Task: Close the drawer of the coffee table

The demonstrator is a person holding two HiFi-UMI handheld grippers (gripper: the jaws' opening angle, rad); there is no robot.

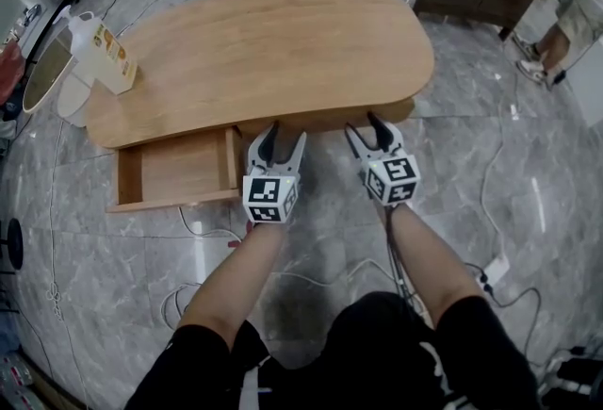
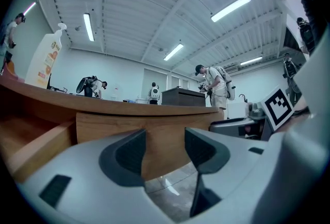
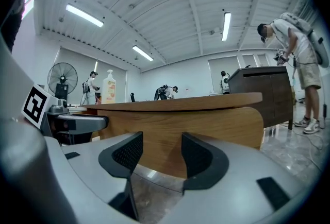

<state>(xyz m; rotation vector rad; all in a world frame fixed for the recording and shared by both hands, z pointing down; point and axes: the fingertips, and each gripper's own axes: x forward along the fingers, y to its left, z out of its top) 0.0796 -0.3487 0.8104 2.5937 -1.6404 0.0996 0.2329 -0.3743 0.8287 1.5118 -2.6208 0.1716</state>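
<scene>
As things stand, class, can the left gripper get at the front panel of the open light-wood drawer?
Probably yes. The left gripper, jaws open and empty, sits just right of the light-wood drawer; nothing stands between it and the front panel.

From my head view I look steeply down on the surface (image 1: 283,41); both gripper views face its front edge, low and close.

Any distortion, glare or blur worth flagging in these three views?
Head view: wide-angle bend at the floor edges, table sharp. Left gripper view: round dark border, bright ceiling lamps, left claw large in front. Right gripper view: same border and glare.
</scene>
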